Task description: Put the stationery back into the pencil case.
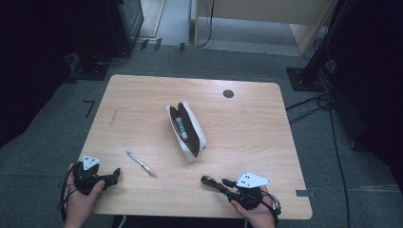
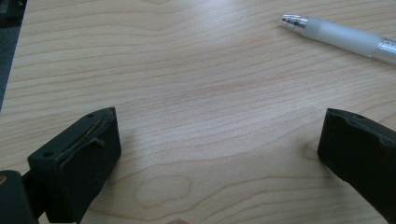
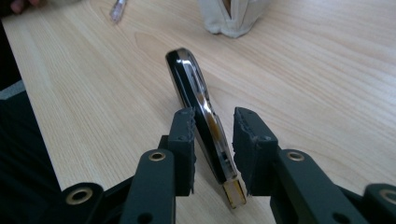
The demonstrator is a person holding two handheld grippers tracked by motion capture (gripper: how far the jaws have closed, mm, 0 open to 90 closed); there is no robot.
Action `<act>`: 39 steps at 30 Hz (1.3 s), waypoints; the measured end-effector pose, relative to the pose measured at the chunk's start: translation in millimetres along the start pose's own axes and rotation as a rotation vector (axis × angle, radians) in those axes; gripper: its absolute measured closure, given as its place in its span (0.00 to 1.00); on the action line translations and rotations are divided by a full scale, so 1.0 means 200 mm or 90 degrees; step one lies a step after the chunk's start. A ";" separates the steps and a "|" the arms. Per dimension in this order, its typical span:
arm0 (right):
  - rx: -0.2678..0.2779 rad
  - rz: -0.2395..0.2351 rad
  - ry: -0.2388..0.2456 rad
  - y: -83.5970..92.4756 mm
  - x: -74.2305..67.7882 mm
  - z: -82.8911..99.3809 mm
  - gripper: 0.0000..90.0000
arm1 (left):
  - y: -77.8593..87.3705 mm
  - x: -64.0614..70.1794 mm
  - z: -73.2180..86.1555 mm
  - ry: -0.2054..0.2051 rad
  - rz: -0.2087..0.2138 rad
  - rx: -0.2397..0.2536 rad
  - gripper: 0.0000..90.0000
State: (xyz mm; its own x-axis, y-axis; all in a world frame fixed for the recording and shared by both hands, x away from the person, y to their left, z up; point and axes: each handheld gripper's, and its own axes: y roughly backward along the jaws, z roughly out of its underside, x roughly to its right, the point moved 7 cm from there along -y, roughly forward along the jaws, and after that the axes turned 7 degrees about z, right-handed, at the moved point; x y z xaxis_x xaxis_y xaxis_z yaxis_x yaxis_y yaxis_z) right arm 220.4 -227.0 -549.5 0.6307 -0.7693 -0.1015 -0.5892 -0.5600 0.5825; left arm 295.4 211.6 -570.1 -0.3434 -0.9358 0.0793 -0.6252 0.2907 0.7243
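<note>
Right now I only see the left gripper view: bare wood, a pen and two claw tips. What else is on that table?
Observer: An open white pencil case lies in the middle of the table.
Operator: Anything inside it?
Observer: Yes, a small tube with a green label.
Operator: And the other claw?
Observer: The right claw is closed on a glossy black stick with a gold end.

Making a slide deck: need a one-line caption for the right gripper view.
Right gripper jaws around a glossy black USB stick above the wooden table.
</note>
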 end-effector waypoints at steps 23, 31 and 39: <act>-0.019 0.051 0.010 -0.04 -0.02 0.01 0.87 | 0.00 0.00 0.00 0.000 0.000 0.000 0.00; 0.005 0.065 -0.016 -0.01 -0.01 -0.07 0.87 | 0.00 0.00 0.00 0.000 0.000 0.000 0.00; 0.025 0.074 -0.032 0.00 -0.01 -0.15 0.87 | 0.00 0.00 0.00 0.000 0.000 0.000 0.00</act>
State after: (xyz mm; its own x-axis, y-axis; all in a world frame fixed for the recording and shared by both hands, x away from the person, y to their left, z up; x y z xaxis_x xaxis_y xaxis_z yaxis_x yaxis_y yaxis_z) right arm 234.2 -217.0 -524.8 0.5316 -0.8436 -0.0752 -0.6771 -0.4766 0.5607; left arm 295.4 211.6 -570.1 -0.3434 -0.9359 0.0791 -0.6252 0.2906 0.7244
